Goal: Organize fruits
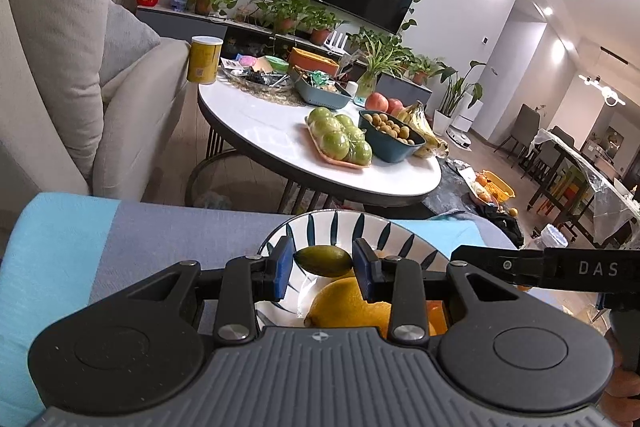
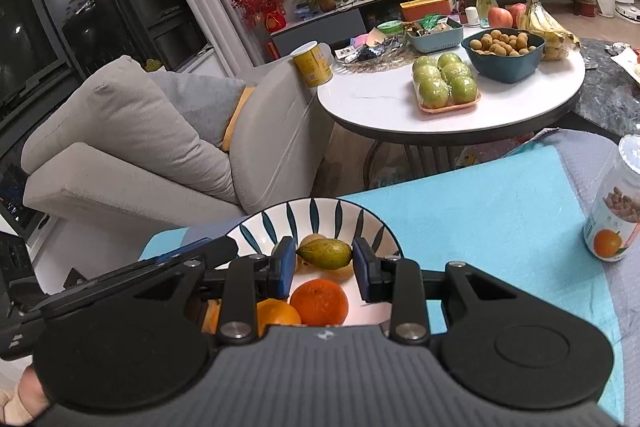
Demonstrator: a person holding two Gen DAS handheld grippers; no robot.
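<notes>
A white bowl with dark blue stripes (image 1: 320, 227) (image 2: 320, 213) sits on a blue cloth. My left gripper (image 1: 323, 261) is shut on a small dark green oval fruit (image 1: 323, 261) and holds it over the bowl, above a yellow lemon (image 1: 344, 303). My right gripper (image 2: 325, 254) is shut on a green-yellow oval fruit (image 2: 325, 254) over the same bowl, above an orange tangerine (image 2: 319, 301) and a second orange (image 2: 276, 313). A small brown fruit (image 2: 312, 239) lies behind. The right gripper's arm (image 1: 560, 269) reaches in from the right.
A round white table (image 1: 260, 135) (image 2: 380, 99) behind holds a tray of green apples (image 1: 340, 141) (image 2: 446, 83), a dark bowl of small brown fruits (image 2: 502, 51), bananas (image 2: 548, 27) and red apples. A jar (image 2: 616, 211) stands on the cloth at right. A beige sofa (image 2: 132, 147) is at left.
</notes>
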